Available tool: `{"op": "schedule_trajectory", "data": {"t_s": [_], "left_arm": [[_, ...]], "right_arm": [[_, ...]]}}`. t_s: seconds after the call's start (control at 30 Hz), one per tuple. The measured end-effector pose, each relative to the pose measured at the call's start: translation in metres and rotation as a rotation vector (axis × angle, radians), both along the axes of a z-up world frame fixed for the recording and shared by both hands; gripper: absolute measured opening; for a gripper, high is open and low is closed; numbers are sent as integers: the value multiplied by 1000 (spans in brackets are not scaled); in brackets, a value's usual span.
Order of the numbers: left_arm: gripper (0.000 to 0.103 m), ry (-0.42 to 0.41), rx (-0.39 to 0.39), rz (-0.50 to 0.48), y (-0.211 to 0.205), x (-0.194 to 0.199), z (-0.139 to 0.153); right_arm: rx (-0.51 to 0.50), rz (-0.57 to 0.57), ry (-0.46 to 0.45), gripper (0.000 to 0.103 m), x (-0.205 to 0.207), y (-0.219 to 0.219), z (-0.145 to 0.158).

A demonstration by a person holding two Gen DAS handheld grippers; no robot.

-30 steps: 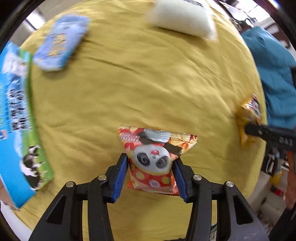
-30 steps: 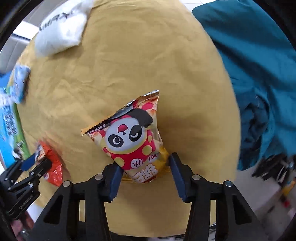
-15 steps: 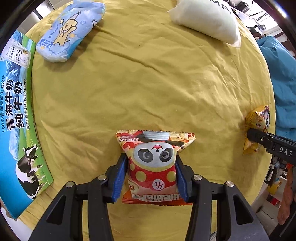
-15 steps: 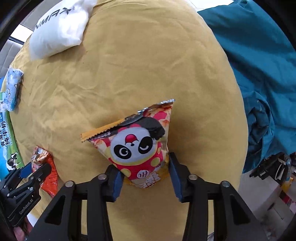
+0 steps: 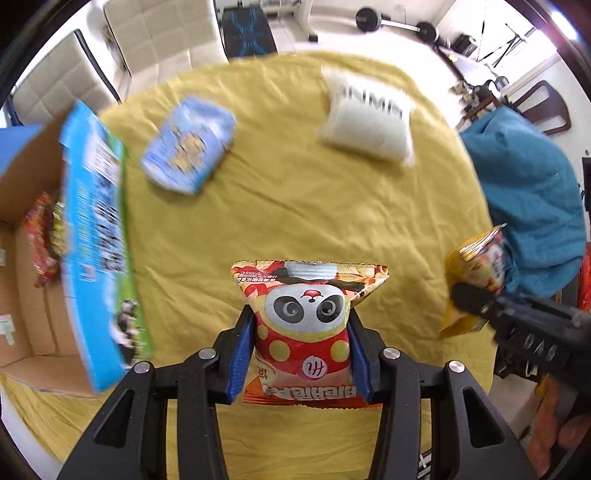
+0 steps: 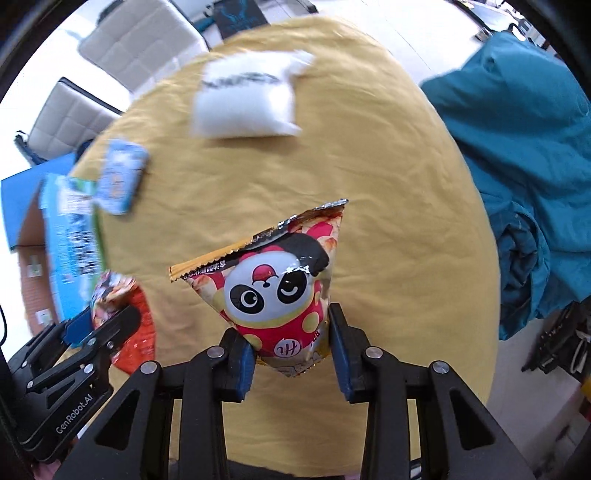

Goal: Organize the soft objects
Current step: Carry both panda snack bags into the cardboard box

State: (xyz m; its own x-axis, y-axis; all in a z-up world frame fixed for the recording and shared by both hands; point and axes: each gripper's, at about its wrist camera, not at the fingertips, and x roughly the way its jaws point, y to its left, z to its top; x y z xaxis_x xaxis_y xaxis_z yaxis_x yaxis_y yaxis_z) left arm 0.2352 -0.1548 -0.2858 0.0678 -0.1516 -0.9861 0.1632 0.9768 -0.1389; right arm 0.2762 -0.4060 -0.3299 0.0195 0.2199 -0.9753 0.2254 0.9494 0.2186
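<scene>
My left gripper [image 5: 301, 354] is shut on a red panda snack bag [image 5: 304, 325] and holds it above the yellow table [image 5: 295, 206]. My right gripper [image 6: 291, 354] is shut on a yellow panda snack bag [image 6: 277, 291], also lifted. The right gripper with its bag [image 5: 476, 280] shows at the right of the left wrist view. The left gripper with its red bag [image 6: 122, 321] shows at the lower left of the right wrist view. A blue pouch [image 5: 188, 144] and a white pillow bag [image 5: 369, 114] lie on the far part of the table.
An open cardboard box [image 5: 33, 295] with a blue-green printed flap [image 5: 96, 240] stands at the table's left; a snack bag [image 5: 42, 240] lies inside. Teal cloth [image 5: 528, 192] is heaped at the right. White chairs [image 5: 155, 33] stand beyond the table.
Both grippers have risen and tilted up with their bags, so the table lies farther below and the chairs and room beyond have come into view. The box's inside now shows.
</scene>
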Motion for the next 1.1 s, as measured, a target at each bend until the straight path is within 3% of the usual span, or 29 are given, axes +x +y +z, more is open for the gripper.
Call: {"op": "schedule_trajectory", "data": {"t_s": [0.2,0.4,0.7,1.1], "left_arm": [[43,-97,-8,32,46,15,54],[43,-171,-8,92,100,15,89],[43,-235,5,196,189,19,113],[43,-238,47,287,282,17,113]], "right_arm": [[34,45,-57,37,6,56,41],[60,99,-111,37,8,114,73],[91,208,-168,37,19,209,109],[106,292,-169,37,34,314,113]]}}
